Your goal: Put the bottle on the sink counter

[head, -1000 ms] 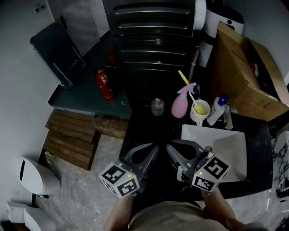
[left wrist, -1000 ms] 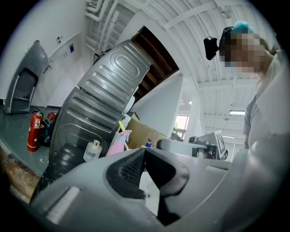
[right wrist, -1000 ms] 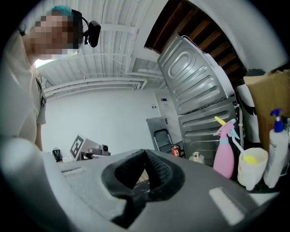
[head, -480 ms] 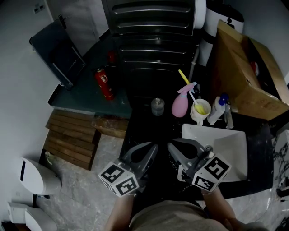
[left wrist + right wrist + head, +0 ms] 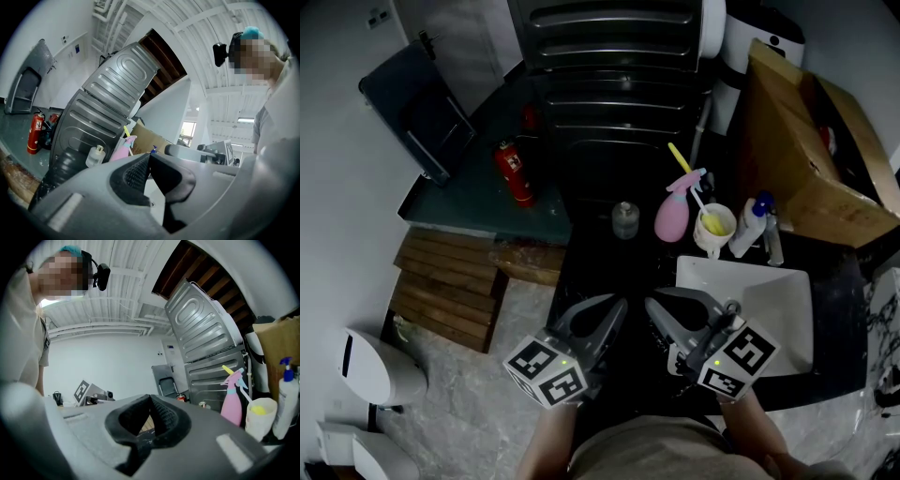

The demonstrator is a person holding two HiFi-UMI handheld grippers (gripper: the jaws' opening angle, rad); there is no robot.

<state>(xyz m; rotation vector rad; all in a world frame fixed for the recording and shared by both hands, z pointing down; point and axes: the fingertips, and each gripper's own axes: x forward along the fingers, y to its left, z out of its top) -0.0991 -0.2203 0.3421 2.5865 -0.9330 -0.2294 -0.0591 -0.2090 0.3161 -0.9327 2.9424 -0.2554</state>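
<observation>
your left tongs (image 5: 615,307) and right tongs (image 5: 653,307) are clenched on nothing over the tabletop's (image 5: 602,267) near edge, probably waiting; the small bottle (image 5: 625,220) stands by its far left corner.

The sink (image 5: 769,300) is gleaming white against the black counter (image 5: 600,262). Behind the sink, a spray bottle (image 5: 672,217) is showing pink, a cup (image 5: 709,246) is showing white with yellow inside, and a bottle (image 5: 746,232) is showing white under a blue cap. A box (image 5: 806,159) beyond the sink is looking brown. Far left of the sink, a fire extinguisher (image 5: 515,174) is glowing red. The left gripper (image 5: 617,307) and the right gripper (image 5: 652,306) are showing grey, with black-and-white square markers on their cubes.
</observation>
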